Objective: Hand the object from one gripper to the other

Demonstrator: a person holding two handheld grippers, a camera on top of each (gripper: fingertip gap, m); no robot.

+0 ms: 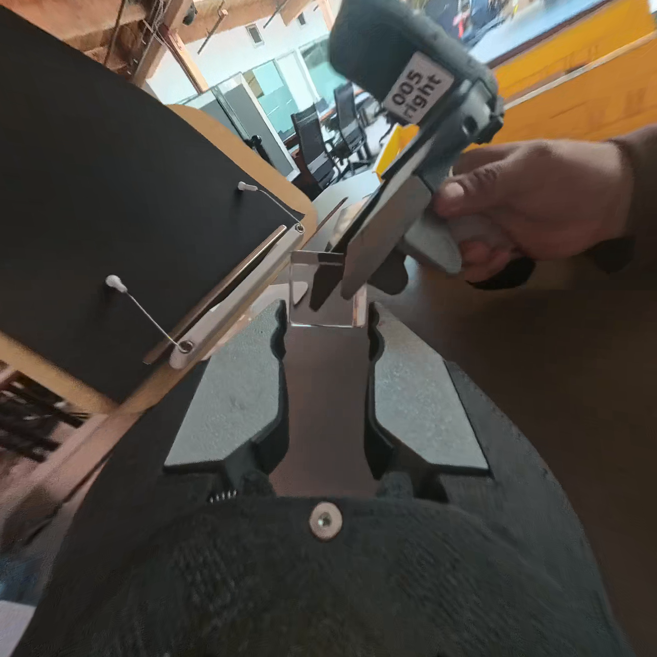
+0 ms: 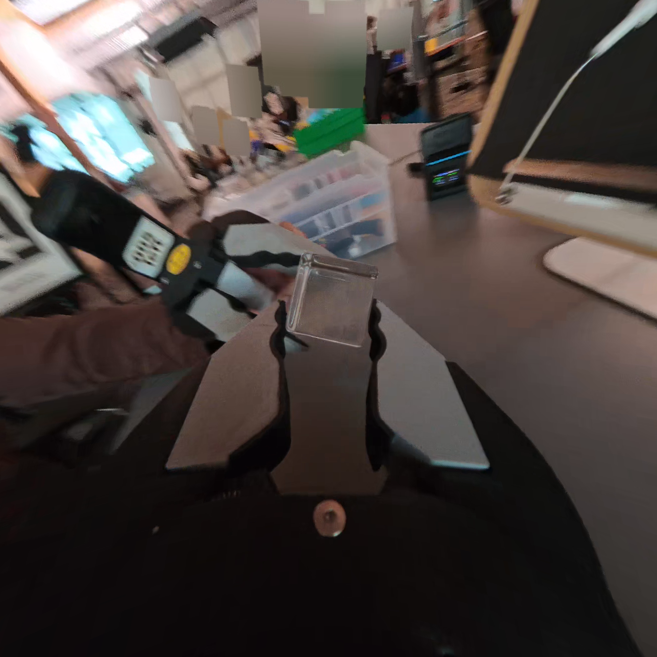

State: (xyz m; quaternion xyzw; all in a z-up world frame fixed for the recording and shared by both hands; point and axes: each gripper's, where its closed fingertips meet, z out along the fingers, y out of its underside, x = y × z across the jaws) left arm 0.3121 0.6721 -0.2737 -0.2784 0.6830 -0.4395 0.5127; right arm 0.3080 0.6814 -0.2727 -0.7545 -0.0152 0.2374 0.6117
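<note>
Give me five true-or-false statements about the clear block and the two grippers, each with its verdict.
1. The clear, transparent plastic block sits between the right gripper fingertips. True.
2. The left gripper fingertips stand on either side of the same block. True.
3. The block is opaque red. False: it is see-through and colourless.
4. The block lies flat on the dark brown tabletop. False: it is held up between the grippers' fingers, above the table.
5. A bare hand grips the handle of the right gripper. True.
</note>
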